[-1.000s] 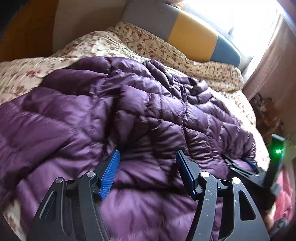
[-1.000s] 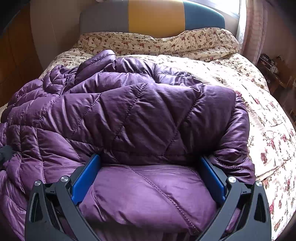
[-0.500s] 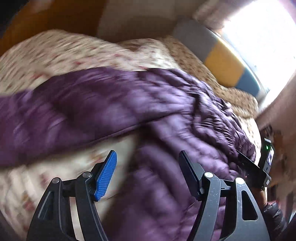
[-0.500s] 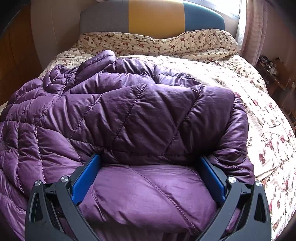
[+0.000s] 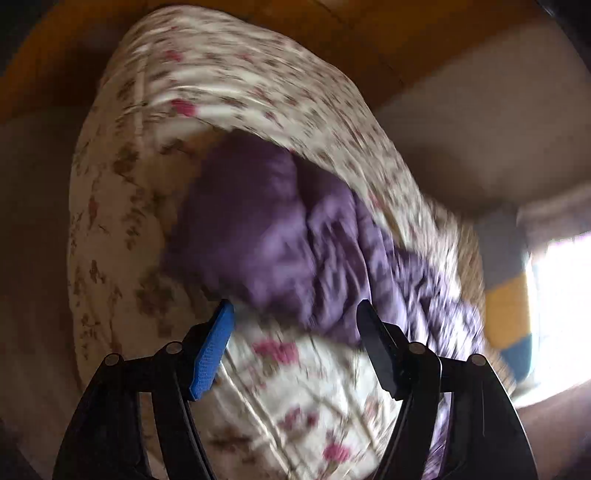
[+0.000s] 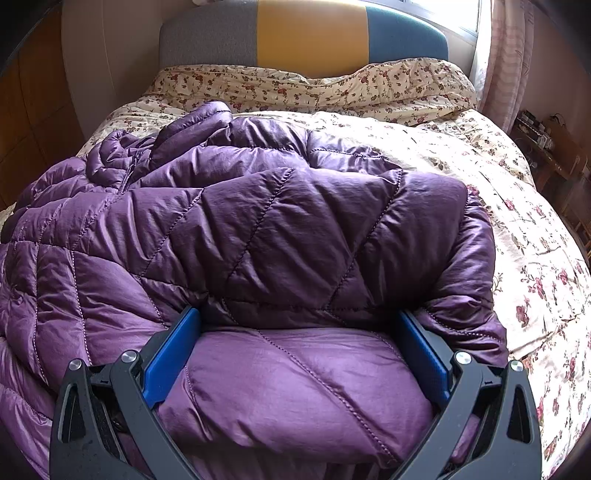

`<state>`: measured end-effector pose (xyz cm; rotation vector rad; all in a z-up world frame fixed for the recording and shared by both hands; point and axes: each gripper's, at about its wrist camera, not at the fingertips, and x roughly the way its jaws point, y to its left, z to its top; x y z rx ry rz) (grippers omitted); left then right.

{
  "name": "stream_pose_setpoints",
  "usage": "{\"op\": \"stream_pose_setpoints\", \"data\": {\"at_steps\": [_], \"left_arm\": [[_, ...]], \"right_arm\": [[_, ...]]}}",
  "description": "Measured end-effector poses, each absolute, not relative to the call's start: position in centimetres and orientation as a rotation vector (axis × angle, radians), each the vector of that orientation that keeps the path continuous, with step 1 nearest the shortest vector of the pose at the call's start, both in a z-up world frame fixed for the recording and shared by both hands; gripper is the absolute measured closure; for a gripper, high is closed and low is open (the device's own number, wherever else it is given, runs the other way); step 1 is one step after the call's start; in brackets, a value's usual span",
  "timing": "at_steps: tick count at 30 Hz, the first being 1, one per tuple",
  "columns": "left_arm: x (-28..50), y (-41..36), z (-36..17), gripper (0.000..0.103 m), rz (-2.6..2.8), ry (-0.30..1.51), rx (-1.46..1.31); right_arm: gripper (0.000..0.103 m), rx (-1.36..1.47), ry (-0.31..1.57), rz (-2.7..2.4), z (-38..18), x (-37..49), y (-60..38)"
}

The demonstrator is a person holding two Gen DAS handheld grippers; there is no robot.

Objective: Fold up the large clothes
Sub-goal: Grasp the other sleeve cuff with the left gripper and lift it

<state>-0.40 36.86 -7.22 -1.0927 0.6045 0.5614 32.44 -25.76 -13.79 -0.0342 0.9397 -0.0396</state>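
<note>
On bed: purple puffer jacket lying puffy, soft, slippery-looking.
Right gripper: spread wide, straddling bulky fold.
Left gripper: gaping, holding nothing.
Hold: likely pinching hem edge.

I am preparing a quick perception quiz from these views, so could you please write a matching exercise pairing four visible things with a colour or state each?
Column one:
1. quilted jacket
2. headboard
3. left tongs
4. right tongs

Column two:
A. open, over the floral duvet, nothing between the fingers
B. grey, yellow and blue panels
C. purple, lying spread on the bed
D. open wide, with a puffy fold of the jacket between the blue pads

Pairs: 1-C, 2-B, 3-A, 4-D
</note>
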Motion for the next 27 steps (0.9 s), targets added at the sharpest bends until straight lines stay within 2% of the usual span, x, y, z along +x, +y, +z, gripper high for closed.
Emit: {"op": "stream_pose_setpoints", "data": {"at_steps": [2, 4, 5, 6, 7, 17, 27], "left_arm": [[-0.1, 38.0, -7.3, 0.040, 0.587, 0.596, -1.094], [0.3, 38.8, -7.5, 0.062, 0.615, 0.601, -1.091], [0.6, 39.1, -7.6, 0.070, 0.625, 0.602, -1.077], [1.0, 39.3, -7.5, 0.087, 0.633, 0.605, -1.060], [1.2, 39.5, -7.3, 0.092, 0.625, 0.605, -1.057], [10.7, 33.1, 0.1, 0.094, 0.413, 0.606, -0.694], [23.0, 21.9, 2.0, 0.096, 0.070, 0.667, -0.599]], "right_arm": [[0.002, -0.035, 0.940, -0.040, -13.8, 32.4, -25.7], [0.002, -0.033, 0.939, -0.039, -13.8, 32.4, -25.7], [0.002, -0.033, 0.939, -0.039, -13.8, 32.4, -25.8], [0.002, -0.035, 0.940, -0.040, -13.8, 32.4, -25.7], [0.002, -0.034, 0.939, -0.040, -13.8, 32.4, -25.8], [0.002, -0.033, 0.939, -0.039, -13.8, 32.4, -25.8], [0.002, -0.033, 0.938, -0.039, -13.9, 32.4, -25.8]]}}
